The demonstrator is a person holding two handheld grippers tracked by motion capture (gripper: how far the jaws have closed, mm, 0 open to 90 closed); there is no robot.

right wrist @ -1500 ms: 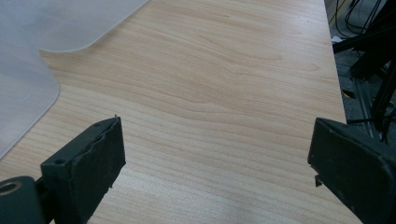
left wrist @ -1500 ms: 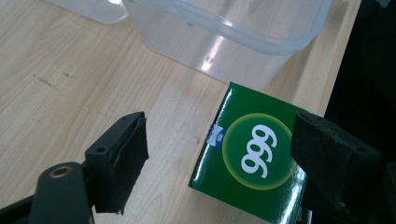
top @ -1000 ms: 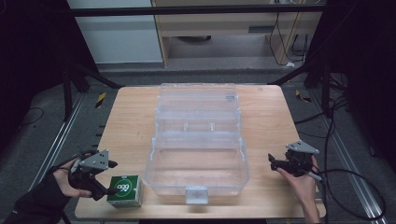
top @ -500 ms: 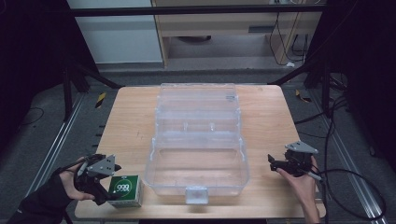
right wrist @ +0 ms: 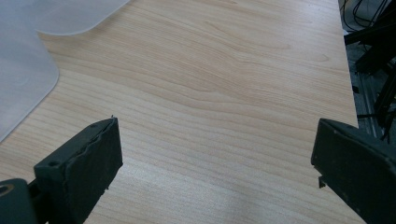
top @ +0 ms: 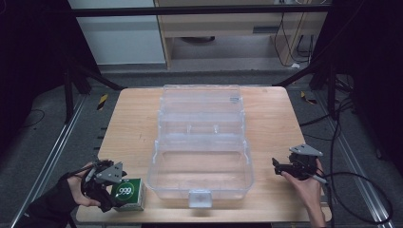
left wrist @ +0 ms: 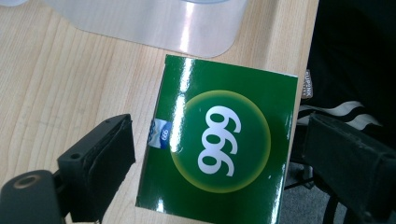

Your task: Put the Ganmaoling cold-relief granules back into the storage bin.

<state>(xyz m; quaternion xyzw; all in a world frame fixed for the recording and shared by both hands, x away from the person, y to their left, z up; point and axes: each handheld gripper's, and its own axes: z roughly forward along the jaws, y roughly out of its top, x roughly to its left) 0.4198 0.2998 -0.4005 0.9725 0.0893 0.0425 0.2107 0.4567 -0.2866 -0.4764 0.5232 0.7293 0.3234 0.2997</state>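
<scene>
A green box marked "999" (top: 127, 194) (left wrist: 219, 144) lies flat near the table's front left corner, just left of a clear plastic case (top: 202, 142). My left gripper (top: 105, 184) (left wrist: 224, 158) hangs over the box, open, with one jaw on each side of it and neither touching. On the right side of the table my right gripper (top: 280, 167) (right wrist: 215, 163) stands open over bare wood, nothing between its jaws. The case stands open in the middle of the table, lid laid back, and its corner (right wrist: 28, 51) shows in the right gripper view.
The wooden table (top: 133, 123) ends just in front of the box and both hands. The case's latch (top: 199, 197) juts toward the front edge. Dark floor, cables (top: 351, 190) and metal rails surround the table.
My left gripper has slid nearer and to the right until its jaws straddle the green box. The right gripper has hardly moved.
</scene>
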